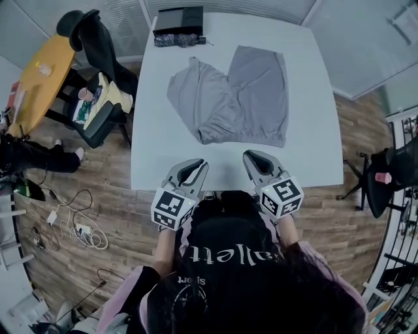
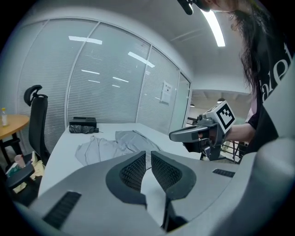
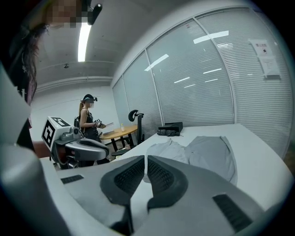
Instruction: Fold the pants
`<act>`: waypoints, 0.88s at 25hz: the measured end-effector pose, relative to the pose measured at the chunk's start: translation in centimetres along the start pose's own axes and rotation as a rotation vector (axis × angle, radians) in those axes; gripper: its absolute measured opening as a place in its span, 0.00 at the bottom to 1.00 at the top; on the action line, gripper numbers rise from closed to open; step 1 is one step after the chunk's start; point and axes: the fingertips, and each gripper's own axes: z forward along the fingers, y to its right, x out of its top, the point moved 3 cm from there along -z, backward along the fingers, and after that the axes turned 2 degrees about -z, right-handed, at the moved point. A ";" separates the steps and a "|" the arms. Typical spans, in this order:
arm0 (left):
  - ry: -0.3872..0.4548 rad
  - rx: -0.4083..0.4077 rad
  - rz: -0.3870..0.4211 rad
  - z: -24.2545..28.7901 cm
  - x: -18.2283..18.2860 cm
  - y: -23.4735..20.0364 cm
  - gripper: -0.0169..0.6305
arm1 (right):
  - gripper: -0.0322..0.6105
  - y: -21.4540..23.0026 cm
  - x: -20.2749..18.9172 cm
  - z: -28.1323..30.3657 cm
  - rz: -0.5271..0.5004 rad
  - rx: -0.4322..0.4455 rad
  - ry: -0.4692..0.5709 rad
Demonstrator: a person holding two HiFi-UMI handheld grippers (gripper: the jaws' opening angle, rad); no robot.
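Grey pants (image 1: 234,95) lie spread on the white table (image 1: 163,163), legs splayed away from me and the waistband nearest my side; the left leg is rumpled. They also show as the pants (image 2: 115,144) in the left gripper view and the pants (image 3: 207,154) in the right gripper view. My left gripper (image 1: 194,166) hovers over the near table edge, shut and empty. My right gripper (image 1: 252,158) hovers beside it, also shut and empty, a short way short of the waistband. Neither touches the cloth.
A black box (image 1: 179,19) with a dark folded cloth (image 1: 177,40) in front sits at the table's far left end. An office chair (image 1: 98,85) draped with clothes and a round wooden table (image 1: 39,75) stand at the left. Another person (image 3: 88,123) stands further off.
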 end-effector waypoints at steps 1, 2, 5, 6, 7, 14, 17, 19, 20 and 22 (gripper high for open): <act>-0.004 0.004 -0.006 0.5 -0.3 -0.2 0.09 | 0.10 0.8 -0.5 0.0 0.006 -0.007 -0.012; -0.006 0.007 -0.020 0.9 -0.5 -0.4 0.09 | 0.10 1.5 -1.0 0.1 0.014 -0.015 -0.027; -0.006 0.011 -0.100 2.2 -1.4 -1.2 0.09 | 0.10 3.8 -2.8 0.0 0.028 -0.042 -0.074; -0.012 0.015 -0.124 2.6 -1.8 -1.5 0.09 | 0.10 4.5 -3.4 -0.1 0.031 -0.051 -0.088; -0.023 0.021 -0.141 2.9 -2.2 -1.8 0.09 | 0.10 5.2 -3.9 -0.2 0.036 -0.059 -0.101; -0.141 0.078 -0.165 6.1 -5.4 -3.8 0.09 | 0.10 11.3 -7.9 -1.1 0.090 -0.126 -0.196; -0.160 0.096 -0.200 7.2 -6.1 -4.6 0.09 | 0.10 13.8 -9.4 -1.7 0.132 -0.168 -0.228; -0.180 0.106 -0.207 8.0 -6.5 -5.2 0.11 | 0.11 15.3 -10.0 -2.0 0.160 -0.191 -0.237; -0.194 0.109 -0.207 8.5 -6.7 -5.4 0.14 | 0.11 16.0 -10.4 -2.2 0.171 -0.200 -0.241; -0.228 0.114 -0.207 9.3 -7.3 -5.7 0.19 | 0.15 17.2 -11.3 -2.4 0.189 -0.213 -0.256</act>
